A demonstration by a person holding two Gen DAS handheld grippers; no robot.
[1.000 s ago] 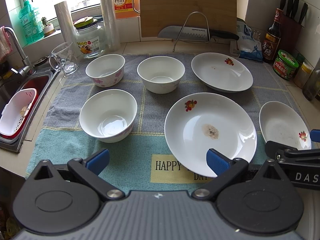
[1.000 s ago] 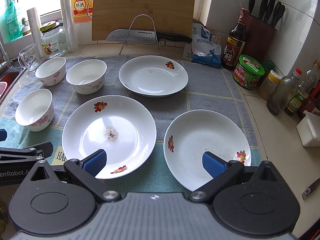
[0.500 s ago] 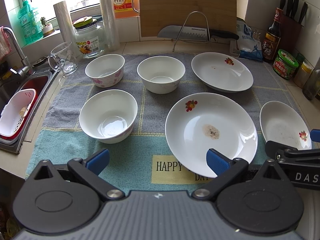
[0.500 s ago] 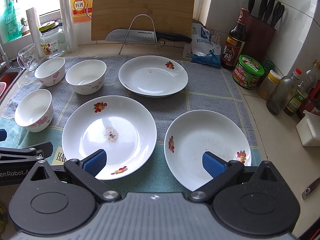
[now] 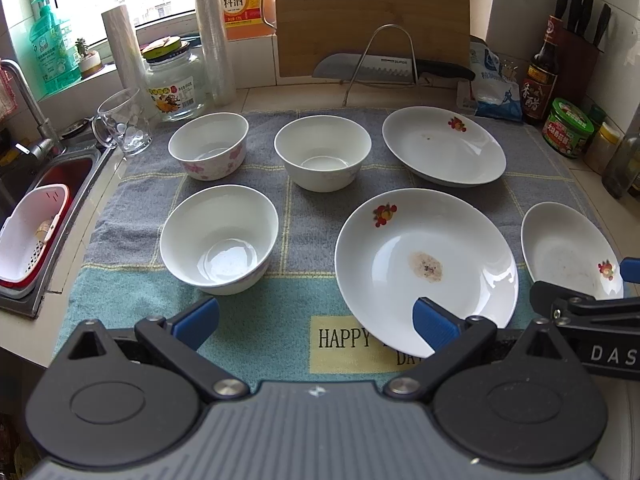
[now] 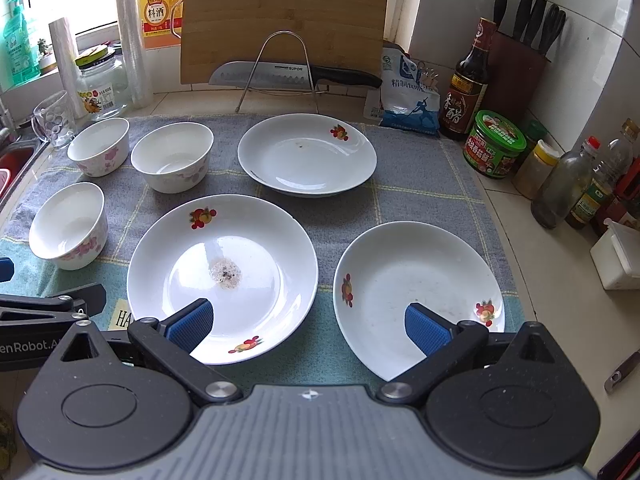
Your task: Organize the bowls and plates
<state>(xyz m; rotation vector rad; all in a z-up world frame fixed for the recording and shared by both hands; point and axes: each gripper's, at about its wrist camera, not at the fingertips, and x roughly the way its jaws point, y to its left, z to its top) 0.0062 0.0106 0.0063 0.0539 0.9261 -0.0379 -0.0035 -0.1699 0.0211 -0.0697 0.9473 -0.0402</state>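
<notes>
Three white bowls and three white plates stand apart on a towel. In the left wrist view the near bowl (image 5: 219,238) is left, two bowls (image 5: 208,145) (image 5: 322,152) stand behind it, the stained middle plate (image 5: 426,268) is right, the far plate (image 5: 443,144) behind, the right plate (image 5: 568,254) at the edge. My left gripper (image 5: 314,322) is open and empty above the towel's front. My right gripper (image 6: 308,326) is open and empty, over the gap between the middle plate (image 6: 222,272) and the right plate (image 6: 416,292).
A sink with a red and white basket (image 5: 28,236) lies left. A glass mug (image 5: 124,122), jar, cutting board (image 6: 284,20) and knife (image 6: 296,74) line the back. Bottles and jars (image 6: 494,144) and a white box (image 6: 616,256) crowd the right counter.
Both grippers have barely moved; the views shifted only slightly. Nothing was taken hold of or moved.
</notes>
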